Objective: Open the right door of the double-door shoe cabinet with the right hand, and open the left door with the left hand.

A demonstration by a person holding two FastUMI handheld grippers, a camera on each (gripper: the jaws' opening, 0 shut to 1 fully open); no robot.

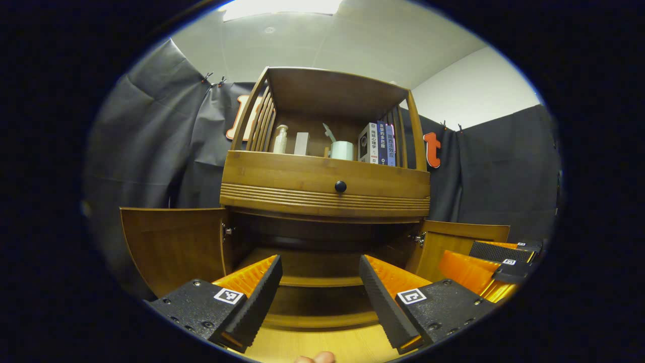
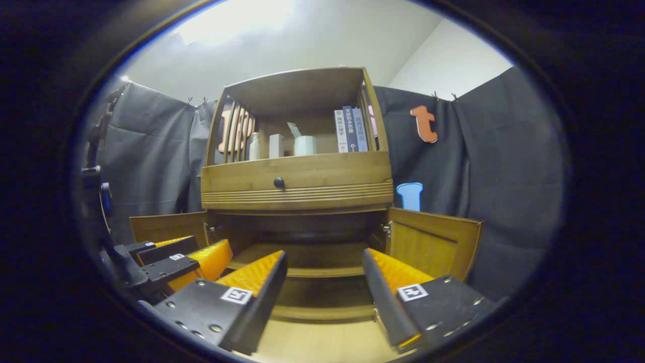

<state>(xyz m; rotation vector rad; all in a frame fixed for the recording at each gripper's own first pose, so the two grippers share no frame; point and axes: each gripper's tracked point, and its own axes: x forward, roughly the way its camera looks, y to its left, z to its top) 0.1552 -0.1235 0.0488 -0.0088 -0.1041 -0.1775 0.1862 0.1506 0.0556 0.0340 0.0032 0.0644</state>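
Showing: both doors of the shoe cabinet (image 1: pixel 325 189) stood swung out, with the two grippers held low in front of the open lower bay.
Left door: the left door (image 1: pixel 171 247) lay folded far back on its hinge, its inner face toward the camera in the left gripper view; the right gripper view showed it at (image 2: pixel 169 227).
Right door: the right door (image 2: pixel 428 247) stood out from the cabinet at a wide angle, its hinge visible at the frame; it appeared at (image 1: pixel 456 247) in the left gripper view.
Left gripper: the left gripper (image 1: pixel 320 282) had its jaws spread wide and held nothing; it sat centred before the bay, apart from the left door, which suggests release after the pull.
Right gripper: the right gripper (image 2: pixel 325 280) likewise had jaws wide apart and empty, clear of the right door; it appeared at the right edge of the left gripper view (image 1: pixel 499 262).
Interior: the lower shelf (image 2: pixel 302 272) lay exposed and, as far as could be seen, bare.
Upper part: a drawer knob (image 1: pixel 340 186) sat on the closed drawer front; books (image 1: pixel 377 143), a cup (image 1: pixel 342 150) and a bottle (image 1: pixel 280 139) stood on the open top shelf, untouched.
Task state: judged complete, since both doors stood open and neither gripper gripped anything.
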